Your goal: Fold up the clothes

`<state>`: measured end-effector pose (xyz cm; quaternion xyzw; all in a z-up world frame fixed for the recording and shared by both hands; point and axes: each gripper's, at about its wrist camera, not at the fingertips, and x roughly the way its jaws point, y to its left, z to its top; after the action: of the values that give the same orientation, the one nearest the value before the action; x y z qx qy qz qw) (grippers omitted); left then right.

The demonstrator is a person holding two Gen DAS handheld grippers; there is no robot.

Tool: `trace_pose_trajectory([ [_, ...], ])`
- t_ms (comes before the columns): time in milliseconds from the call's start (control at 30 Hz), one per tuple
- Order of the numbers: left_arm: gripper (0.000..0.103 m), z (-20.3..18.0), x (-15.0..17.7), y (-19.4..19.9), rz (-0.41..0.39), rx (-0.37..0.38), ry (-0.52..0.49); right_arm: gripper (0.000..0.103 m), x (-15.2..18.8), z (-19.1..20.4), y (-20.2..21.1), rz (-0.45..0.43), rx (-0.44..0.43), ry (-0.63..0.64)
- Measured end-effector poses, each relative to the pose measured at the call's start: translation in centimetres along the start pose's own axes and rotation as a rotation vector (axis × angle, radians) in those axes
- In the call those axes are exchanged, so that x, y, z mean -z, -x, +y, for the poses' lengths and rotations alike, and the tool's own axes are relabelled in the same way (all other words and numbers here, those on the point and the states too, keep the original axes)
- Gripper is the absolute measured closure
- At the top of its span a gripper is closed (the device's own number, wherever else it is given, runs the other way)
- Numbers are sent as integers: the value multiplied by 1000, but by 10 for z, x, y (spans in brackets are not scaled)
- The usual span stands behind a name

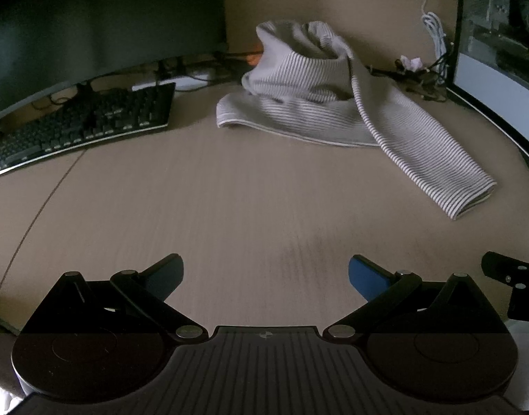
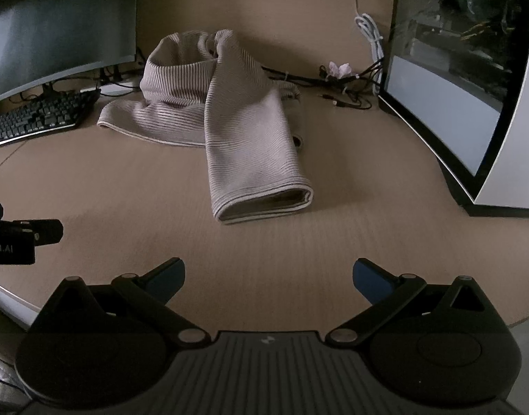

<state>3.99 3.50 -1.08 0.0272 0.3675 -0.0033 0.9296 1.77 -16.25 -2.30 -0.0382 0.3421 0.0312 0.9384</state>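
Observation:
A grey-and-white striped knit garment [image 1: 299, 103] lies crumpled at the far middle of the wooden desk [image 1: 212, 214], one sleeve [image 1: 430, 159] stretched toward the near right. In the right wrist view the same garment [image 2: 181, 103] sits ahead with its sleeve [image 2: 254, 159] pointing at me, cuff open. My left gripper [image 1: 266, 276] hovers over bare desk well short of the cloth, open and holding nothing. My right gripper [image 2: 269, 278] is likewise open and holds nothing, a short way before the sleeve cuff. Part of the right gripper [image 1: 510, 283] shows at the left view's right edge.
A black keyboard [image 1: 81, 128] and a dark monitor [image 1: 91, 24] stand at the left. A computer case with a glass side [image 2: 472, 79] stands at the right. Cables [image 2: 340, 83] and a white cord [image 2: 371, 34] lie behind the garment.

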Motion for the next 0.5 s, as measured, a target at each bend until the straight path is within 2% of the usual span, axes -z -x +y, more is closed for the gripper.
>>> trace_pose_trajectory([
  [133, 0, 7, -11, -8, -2, 17, -11, 0, -18, -2, -4, -17, -8, 56],
  [300, 0, 19, -36, -21, 12, 42, -8, 0, -66, -9, -26, -42, -53, 129],
  [400, 0, 26, -60, -31, 23, 102, 21, 0, -102, -20, -53, -30, -122, 86],
  [500, 0, 21, -95, -47, 9, 145, 17, 0, -141, -37, -94, 1, -213, -24],
])
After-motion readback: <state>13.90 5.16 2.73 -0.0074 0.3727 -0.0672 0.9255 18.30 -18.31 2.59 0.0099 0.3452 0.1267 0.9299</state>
